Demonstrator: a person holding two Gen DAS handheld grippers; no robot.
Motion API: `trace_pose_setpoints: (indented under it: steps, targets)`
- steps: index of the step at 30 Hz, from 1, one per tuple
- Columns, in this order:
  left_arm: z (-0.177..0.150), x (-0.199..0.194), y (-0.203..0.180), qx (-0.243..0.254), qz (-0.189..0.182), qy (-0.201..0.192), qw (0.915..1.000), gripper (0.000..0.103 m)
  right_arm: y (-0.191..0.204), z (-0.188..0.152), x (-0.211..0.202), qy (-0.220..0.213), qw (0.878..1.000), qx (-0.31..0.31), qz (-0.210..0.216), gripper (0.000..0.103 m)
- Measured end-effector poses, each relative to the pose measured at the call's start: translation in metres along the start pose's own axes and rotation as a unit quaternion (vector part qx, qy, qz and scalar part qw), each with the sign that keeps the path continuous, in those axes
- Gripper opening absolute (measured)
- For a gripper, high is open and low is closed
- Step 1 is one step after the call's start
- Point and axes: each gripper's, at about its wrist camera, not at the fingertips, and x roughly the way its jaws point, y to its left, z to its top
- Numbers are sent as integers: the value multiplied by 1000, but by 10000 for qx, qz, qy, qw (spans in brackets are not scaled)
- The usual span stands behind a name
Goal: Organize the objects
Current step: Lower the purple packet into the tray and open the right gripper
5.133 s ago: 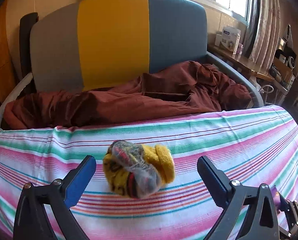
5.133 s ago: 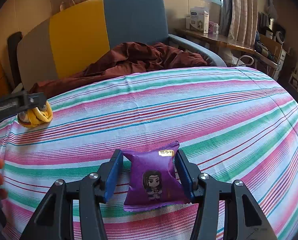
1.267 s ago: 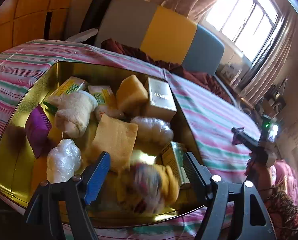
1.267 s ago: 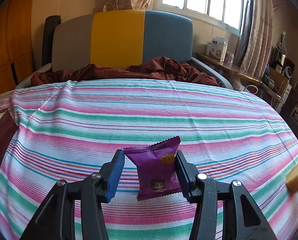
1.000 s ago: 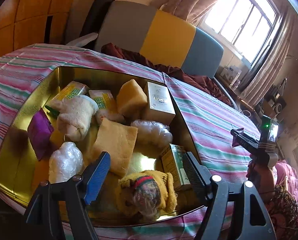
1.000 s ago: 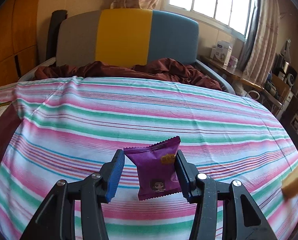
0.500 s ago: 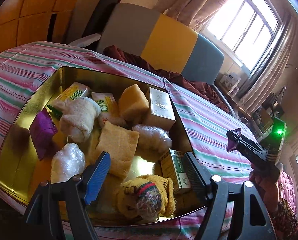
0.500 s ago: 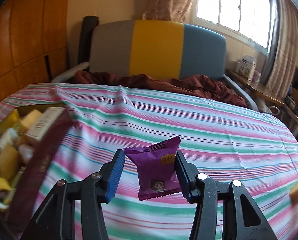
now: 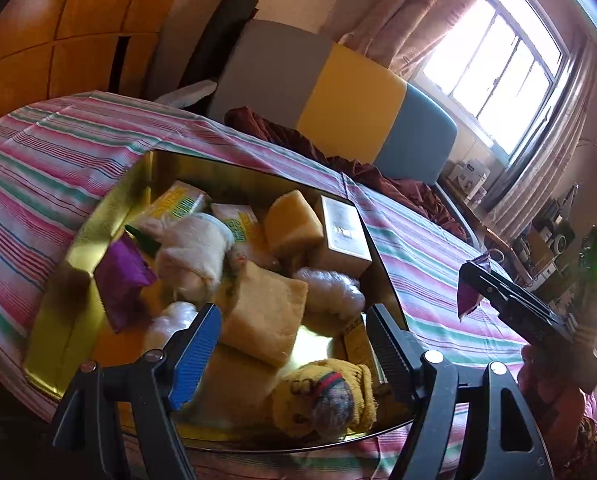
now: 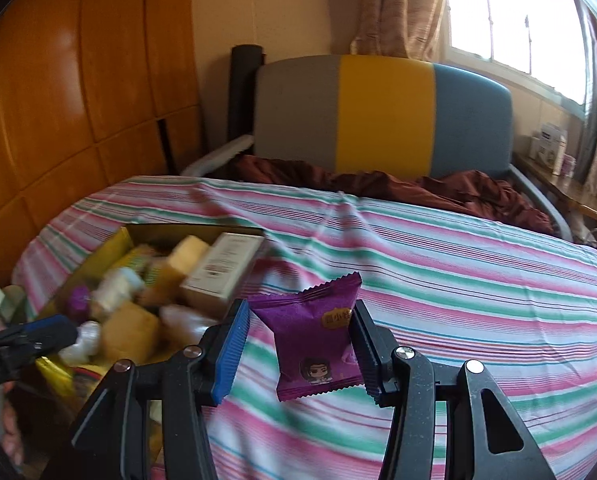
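A gold tray (image 9: 98,220) on the striped bedspread holds several items: a yellow knit bundle (image 9: 326,396) at its near edge, sponges (image 9: 264,316), a white box (image 9: 342,236), a cream cloth roll (image 9: 194,256) and a purple packet (image 9: 120,280). My left gripper (image 9: 294,310) hangs open above the tray's near end with nothing between its fingers. My right gripper (image 10: 298,308) is shut on another purple snack packet (image 10: 318,344), held above the bedspread to the right of the tray (image 10: 194,228). In the left wrist view the right gripper (image 9: 468,276) shows at the right with its packet (image 9: 470,292).
A chair back (image 10: 382,116) in grey, yellow and blue stands beyond the bed, with a maroon blanket (image 10: 378,180) bunched in front of it. Wood panels (image 10: 78,80) line the left wall. A side table with boxes (image 10: 550,152) stands under the window.
The right gripper has swung left and up with the purple packet, bringing the tray into its view. The yellow knit bundle lies still in the tray. The left gripper has drawn back slightly.
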Motion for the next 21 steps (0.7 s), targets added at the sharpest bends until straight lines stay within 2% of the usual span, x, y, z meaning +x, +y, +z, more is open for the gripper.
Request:
trace_pose_setpoints:
  steps: [9, 21]
  targets:
    - [6, -15, 19, -60, 297, -196, 9993, 76, 49, 3, -4, 55, 9984, -207, 525, 51]
    - [24, -43, 59, -441, 977, -661, 9920, 76, 125, -11, 11, 556, 9866, -661, 1383, 51]
